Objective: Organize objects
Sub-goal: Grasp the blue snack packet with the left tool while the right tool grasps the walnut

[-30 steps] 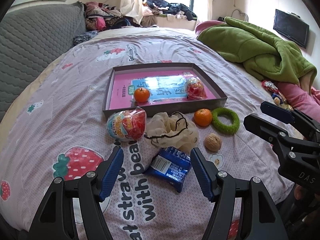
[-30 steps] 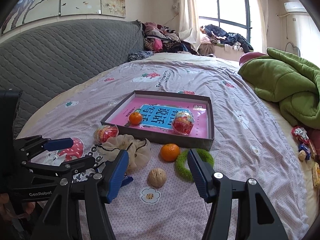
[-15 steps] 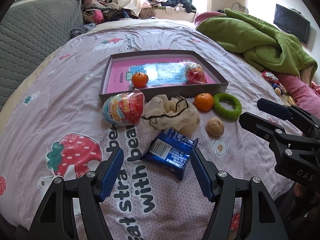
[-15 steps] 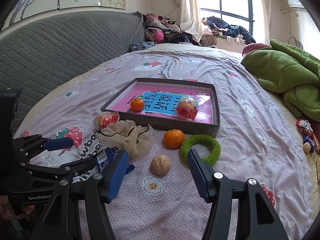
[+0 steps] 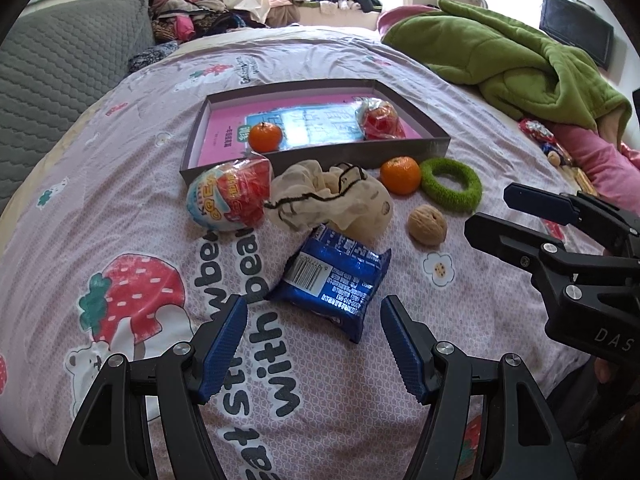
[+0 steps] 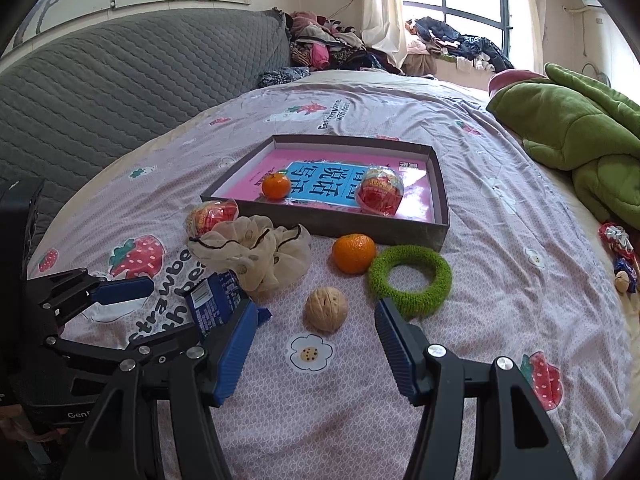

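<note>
Partly done, by the look of it. Already inside the shallow grey box [image 5: 438,141], on its pink and blue printed floor: one small mandarin [image 5: 265,137] toward the left, and one foil-wrapped egg-shaped sweet [image 5: 378,119] toward the right, well apart from each other.

Still out on the bed sheet [image 5: 120,208], all lying in front of the box's near wall: a second, larger wrapped egg-shaped sweet [image 5: 228,196]; beside it a crumpled cream drawstring pouch [image 5: 332,200] with a black cord; a blue snack packet [image 5: 332,280], barcode face up, its far corner touching or tucked under the pouch; a second mandarin [image 5: 401,175] touching a green fuzzy ring [image 5: 451,190]; a walnut [image 5: 427,225] just nearer than those two. Six loose items, then, against two stowed.

Left tool [image 5: 314,344] spread wide and empty, hovering with the blue packet just ahead of its tips. Right tool [image 6: 314,344] likewise spread and empty, with the walnut just ahead between its fingers and the green ring at the right tip. Probably about to take one item each.
</note>
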